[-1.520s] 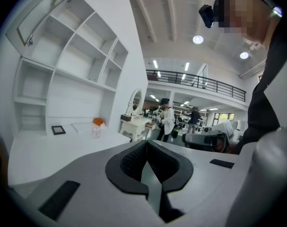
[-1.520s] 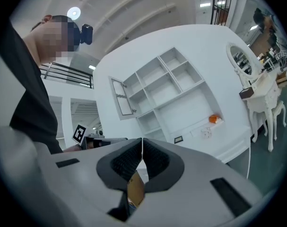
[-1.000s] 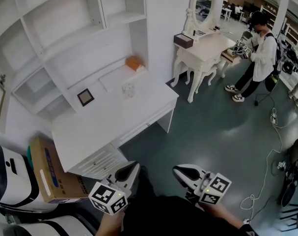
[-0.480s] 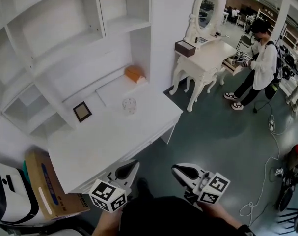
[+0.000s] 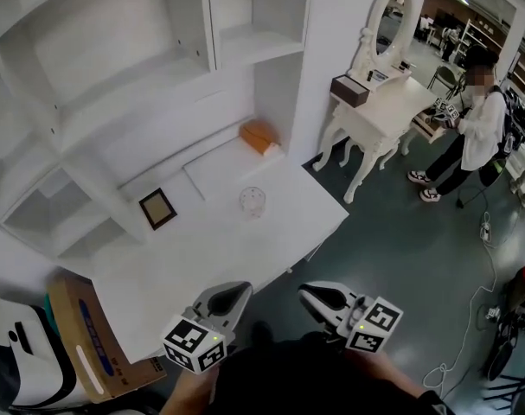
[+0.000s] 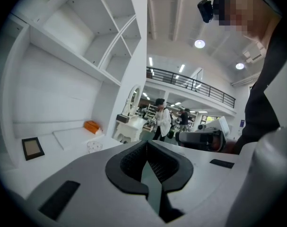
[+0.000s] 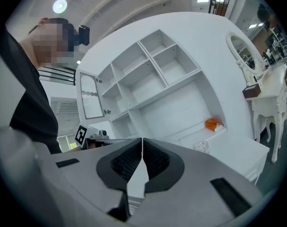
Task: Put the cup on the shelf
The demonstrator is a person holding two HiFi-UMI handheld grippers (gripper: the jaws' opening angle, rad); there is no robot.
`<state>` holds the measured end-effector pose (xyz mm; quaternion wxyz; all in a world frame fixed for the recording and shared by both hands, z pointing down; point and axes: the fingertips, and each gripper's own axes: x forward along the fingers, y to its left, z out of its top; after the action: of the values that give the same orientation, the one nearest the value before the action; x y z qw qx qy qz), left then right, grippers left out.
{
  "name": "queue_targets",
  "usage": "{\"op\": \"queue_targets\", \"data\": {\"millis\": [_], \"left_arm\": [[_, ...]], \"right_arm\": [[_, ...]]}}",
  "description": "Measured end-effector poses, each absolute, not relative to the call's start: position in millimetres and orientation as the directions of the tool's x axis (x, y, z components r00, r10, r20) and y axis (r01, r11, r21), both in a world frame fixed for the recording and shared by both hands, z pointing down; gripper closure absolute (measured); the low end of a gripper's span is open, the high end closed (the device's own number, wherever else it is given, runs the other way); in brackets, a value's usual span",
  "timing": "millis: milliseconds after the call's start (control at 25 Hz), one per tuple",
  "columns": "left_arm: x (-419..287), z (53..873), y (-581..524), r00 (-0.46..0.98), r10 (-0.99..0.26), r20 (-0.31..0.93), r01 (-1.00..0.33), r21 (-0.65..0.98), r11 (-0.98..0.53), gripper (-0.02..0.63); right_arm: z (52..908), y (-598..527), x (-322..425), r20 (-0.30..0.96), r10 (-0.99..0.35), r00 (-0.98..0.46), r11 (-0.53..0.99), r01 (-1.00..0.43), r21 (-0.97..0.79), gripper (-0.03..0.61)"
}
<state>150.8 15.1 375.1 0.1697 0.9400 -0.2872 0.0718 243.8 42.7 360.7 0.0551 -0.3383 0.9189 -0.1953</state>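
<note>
Head view: the cup (image 5: 252,202) is seen upright on the desk (image 5: 201,249), well apart from the left gripper (image 5: 239,291) and right gripper (image 5: 308,293), both clenched empty. The approach is judged in hand; next, jaws must be opened around the cup.

Desk top (image 5: 219,253) at frame centre lies open up to the cup (image 5: 252,202); a picture frame (image 5: 158,208) stands left, an orange box (image 5: 259,136) above it, a shelf divider (image 5: 208,15) upper centre.
</note>
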Motion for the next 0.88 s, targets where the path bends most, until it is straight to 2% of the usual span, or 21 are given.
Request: {"op": "queue_targets", "data": {"millis": [360, 880], "left_arm": [[153.1, 389.3, -34.6, 0.807, -0.527, 0.267, -0.589, 0.303, -0.749, 0.6], [210.5, 388.4, -142.0, 0.685, -0.663, 0.302, -0.728, 0.245, -0.641, 0.6]], "right_arm": [[378.1, -8.0, 244.9, 0.07, -0.605, -0.793, 0.692, -0.567, -0.446, 0.561], [378.1, -139.2, 313.4, 0.032, -0.466, -0.884, 0.784, -0.429, -0.449, 0.561]]}}
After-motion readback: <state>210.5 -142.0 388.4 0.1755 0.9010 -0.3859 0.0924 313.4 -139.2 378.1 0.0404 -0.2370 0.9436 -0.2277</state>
